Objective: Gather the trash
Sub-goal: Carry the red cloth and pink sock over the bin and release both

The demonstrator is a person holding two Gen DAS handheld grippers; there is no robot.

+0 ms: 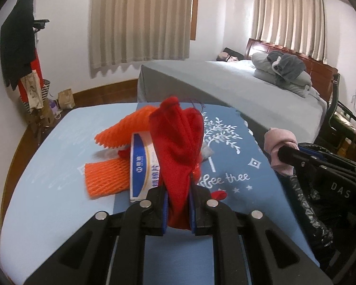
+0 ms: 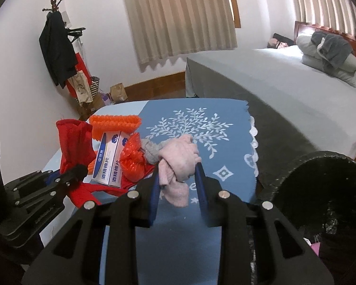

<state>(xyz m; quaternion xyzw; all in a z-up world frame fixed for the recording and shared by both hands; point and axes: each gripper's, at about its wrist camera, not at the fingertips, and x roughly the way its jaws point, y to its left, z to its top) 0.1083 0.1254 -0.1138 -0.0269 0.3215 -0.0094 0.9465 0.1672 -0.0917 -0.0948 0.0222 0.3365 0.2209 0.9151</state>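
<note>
While the left gripper (image 1: 178, 210) is clamped nearly shut on the red cloth (image 1: 178, 140) and the right gripper (image 2: 179, 196) pinches the pink cloth (image 2: 180, 163) at a narrow gap, both loads hang above the blue table (image 1: 47, 156). The black bin bag (image 2: 320, 190) stands just right of the table. Either cloth could snag the orange netting (image 1: 104, 178) or the box (image 2: 109, 159) on the table, or slip from a thin grip short of the bag.

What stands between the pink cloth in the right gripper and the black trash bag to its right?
Nothing visible does. The right gripper is shut on the pink cloth, held above the blue tablecloth. The black trash bag gapes open just beside the table's edge, its rim unobstructed.
</note>
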